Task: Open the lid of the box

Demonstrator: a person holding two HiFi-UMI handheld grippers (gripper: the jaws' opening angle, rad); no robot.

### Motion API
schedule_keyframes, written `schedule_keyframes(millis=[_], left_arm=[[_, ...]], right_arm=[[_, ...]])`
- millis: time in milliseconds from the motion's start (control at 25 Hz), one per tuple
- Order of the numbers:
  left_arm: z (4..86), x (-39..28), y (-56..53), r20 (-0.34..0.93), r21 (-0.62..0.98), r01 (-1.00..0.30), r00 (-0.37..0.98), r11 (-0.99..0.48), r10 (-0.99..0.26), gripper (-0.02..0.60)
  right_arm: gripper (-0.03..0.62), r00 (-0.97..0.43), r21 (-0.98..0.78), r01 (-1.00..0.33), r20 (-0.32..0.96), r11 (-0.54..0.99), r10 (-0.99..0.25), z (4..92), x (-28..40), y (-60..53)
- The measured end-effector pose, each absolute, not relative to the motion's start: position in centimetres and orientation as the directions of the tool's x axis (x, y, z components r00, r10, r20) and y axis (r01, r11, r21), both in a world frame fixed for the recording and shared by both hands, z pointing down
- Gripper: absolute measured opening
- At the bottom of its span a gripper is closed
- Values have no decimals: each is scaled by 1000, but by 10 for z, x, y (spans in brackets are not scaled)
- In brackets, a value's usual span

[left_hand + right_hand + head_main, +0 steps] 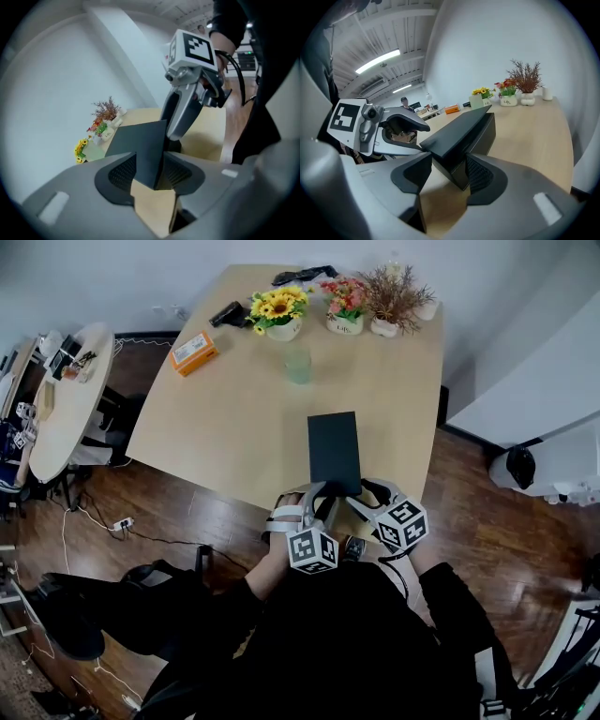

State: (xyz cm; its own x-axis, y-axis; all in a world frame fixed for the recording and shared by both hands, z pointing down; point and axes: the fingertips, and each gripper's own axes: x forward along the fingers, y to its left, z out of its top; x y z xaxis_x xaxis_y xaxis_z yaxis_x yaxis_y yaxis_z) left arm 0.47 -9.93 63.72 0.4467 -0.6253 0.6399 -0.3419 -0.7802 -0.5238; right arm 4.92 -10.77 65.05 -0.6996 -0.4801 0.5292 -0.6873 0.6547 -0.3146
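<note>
A black rectangular box lies on the wooden table, its near end at the front edge. In the left gripper view the lid's near left corner sits between the jaws of my left gripper, and both pads lie against it. My right gripper stands at the near right corner. In the right gripper view the box is between the jaws of the right gripper: one pad lies against the box wall, while bare table shows between the other pad and the box.
At the far side of the table stand a yellow flower pot, a pink flower pot and a dried plant. A pale green cup and an orange box lie nearer. A round side table is at the left.
</note>
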Motion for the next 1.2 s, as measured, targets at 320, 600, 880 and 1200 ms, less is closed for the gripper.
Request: schedule_keyframes(millis=[320, 600, 880, 1200], left_arm=[[642, 20, -94, 652, -576, -251, 432, -778, -623, 84], [621, 13, -94, 583, -286, -550, 550, -784, -598, 44], [594, -20, -93, 459, 107, -717, 650, -689, -605, 23], [591, -66, -92, 365, 420, -729, 682, -541, -634, 0]], right_arm=[[224, -690, -298, -692, 543, 658, -479, 650, 49, -107], [192, -687, -281, -702, 510, 654, -518, 640, 60, -112], [158, -644, -295, -758, 476, 582, -598, 627, 74, -128], [89, -639, -283, -751, 540, 596, -548, 639, 62, -133]])
